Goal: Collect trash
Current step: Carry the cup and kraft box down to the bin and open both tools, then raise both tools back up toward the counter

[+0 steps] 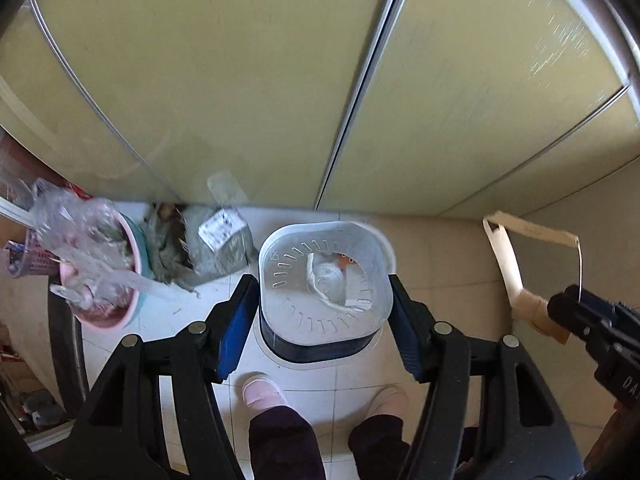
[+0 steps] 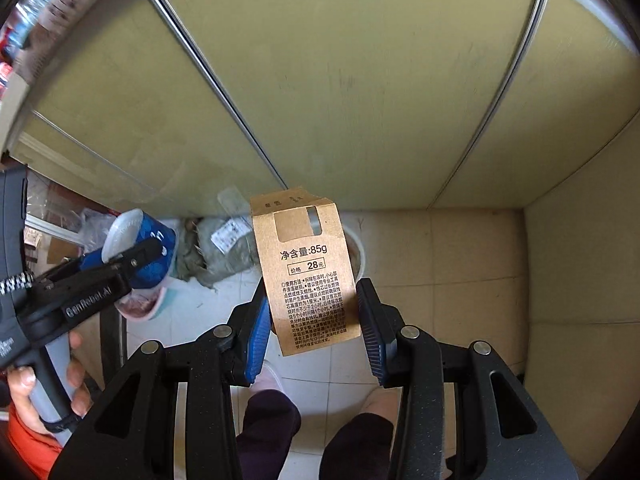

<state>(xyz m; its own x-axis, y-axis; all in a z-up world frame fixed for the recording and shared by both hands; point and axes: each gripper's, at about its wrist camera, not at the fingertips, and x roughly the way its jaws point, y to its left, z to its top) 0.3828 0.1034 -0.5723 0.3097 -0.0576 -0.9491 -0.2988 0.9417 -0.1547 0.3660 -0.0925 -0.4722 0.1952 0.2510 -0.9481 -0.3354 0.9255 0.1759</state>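
The left gripper (image 1: 324,312) clamps a blue-walled plastic container (image 1: 324,280), while the right gripper (image 2: 314,316) pinches a brown cardboard package (image 2: 310,276), both above the tiled floor (image 2: 200,312).

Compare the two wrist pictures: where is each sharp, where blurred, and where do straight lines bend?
Left wrist view: the held cup is sharp, the plastic bag at left is smeared, and the cabinet door rails bow outward. Right wrist view: print on the kraft paper box reads crisply, the top left corner is streaked, and dark vignetting rings both pictures.
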